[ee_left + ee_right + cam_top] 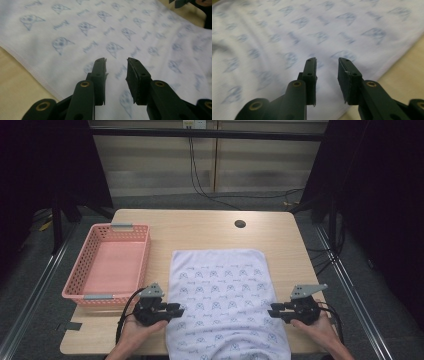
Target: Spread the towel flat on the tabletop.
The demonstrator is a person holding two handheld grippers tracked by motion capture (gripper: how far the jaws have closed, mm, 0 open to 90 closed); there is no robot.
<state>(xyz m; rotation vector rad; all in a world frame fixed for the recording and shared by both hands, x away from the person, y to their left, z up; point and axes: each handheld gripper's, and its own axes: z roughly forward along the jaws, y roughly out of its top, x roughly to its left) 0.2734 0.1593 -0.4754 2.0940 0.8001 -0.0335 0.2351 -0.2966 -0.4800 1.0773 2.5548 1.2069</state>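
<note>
The cloth [222, 302] runs off the table's [200, 227] near edge, its lower end cut from sight; its print blurs in both gripper views. It lies flat, long axis running away from me toward the far edge, right of the pink basket [107, 262]. My left claw [180, 309] and right claw [272, 310] sit at its side hems, pointing inward, jaws partly apart, gripping nothing; whether they touch the fabric I cannot tell.

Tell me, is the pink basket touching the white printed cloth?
Apart. The high view shows a strip of bare wooden table between the pink basket and the left edge of the white printed cloth.
</note>
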